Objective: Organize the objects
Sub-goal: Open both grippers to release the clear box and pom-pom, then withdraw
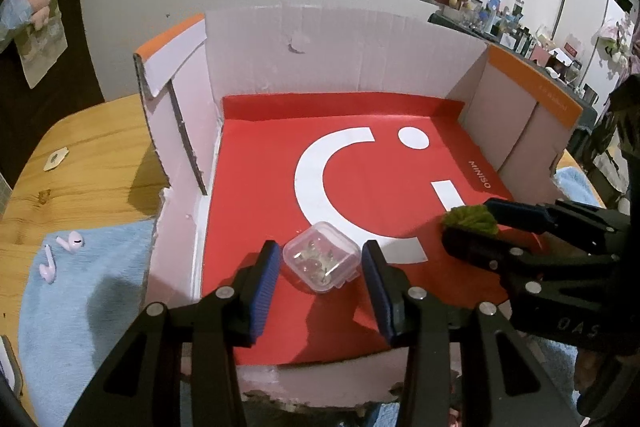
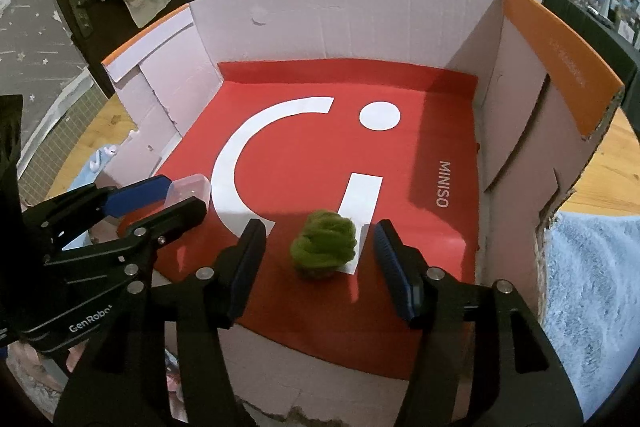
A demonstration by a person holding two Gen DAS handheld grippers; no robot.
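Left gripper (image 1: 320, 287): jaws spread wide, straddling the clear plastic box (image 1: 320, 256) without touching it.
Right gripper (image 2: 318, 263): jaws likewise apart, the green wool ball (image 2: 323, 245) sitting loose between them.
Clear plastic box: small, square, lidded, with silvery metal bits inside; it rests on the red liner (image 1: 360, 163) near the front edge, left of the wool.
Green wool ball: olive, fuzzy, twisted strands, partly on the white logo mark.
Cardboard box (image 1: 352, 51): pale walls, orange-trimmed side flaps, torn front edge, red "MINISO" liner on the floor.
Blue towel (image 1: 80, 307): left of the box, carrying two pink earbuds (image 1: 60, 255).
Wooden table (image 1: 96, 155): under everything.
Room: white wall behind, cluttered shelf far right.
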